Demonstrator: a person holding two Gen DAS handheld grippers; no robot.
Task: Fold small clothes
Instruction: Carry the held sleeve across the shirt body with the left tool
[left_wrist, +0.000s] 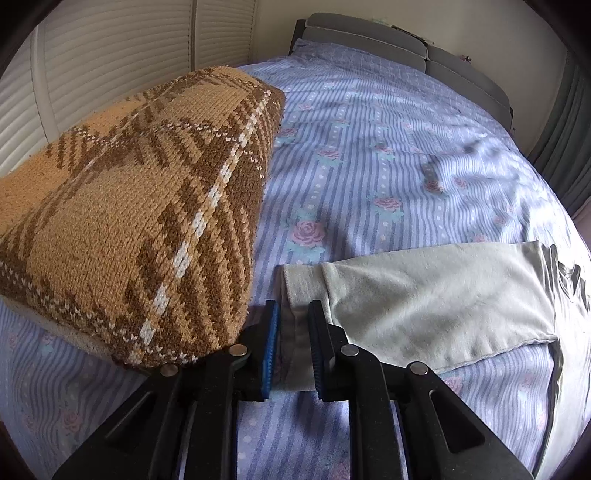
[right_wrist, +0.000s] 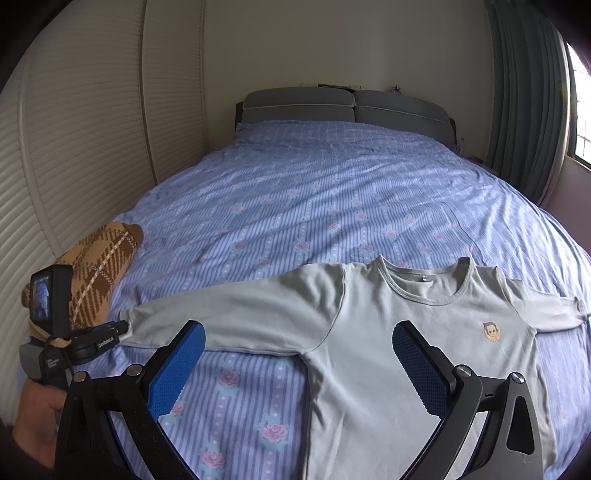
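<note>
A pale grey-green long-sleeved shirt (right_wrist: 388, 332) lies flat and face up on the bed, both sleeves spread out to the sides. It has a small cartoon badge (right_wrist: 491, 331) on the chest. My left gripper (left_wrist: 293, 310) is shut on the cuff (left_wrist: 295, 288) of the sleeve (left_wrist: 424, 295). The cloth fills the narrow gap between its jaws. In the right wrist view the left gripper (right_wrist: 123, 326) sits at the far end of that sleeve. My right gripper (right_wrist: 299, 354) hovers open over the shirt's armpit area with nothing between its blue pads (right_wrist: 177, 369).
A tan and brown knitted plaid bundle (left_wrist: 129, 221) lies just left of the held cuff, against the left gripper's side. The bed has a blue striped floral sheet (right_wrist: 314, 203) and a grey headboard (right_wrist: 347, 105). Louvred doors (right_wrist: 74, 166) line the left, a curtain (right_wrist: 528, 110) the right.
</note>
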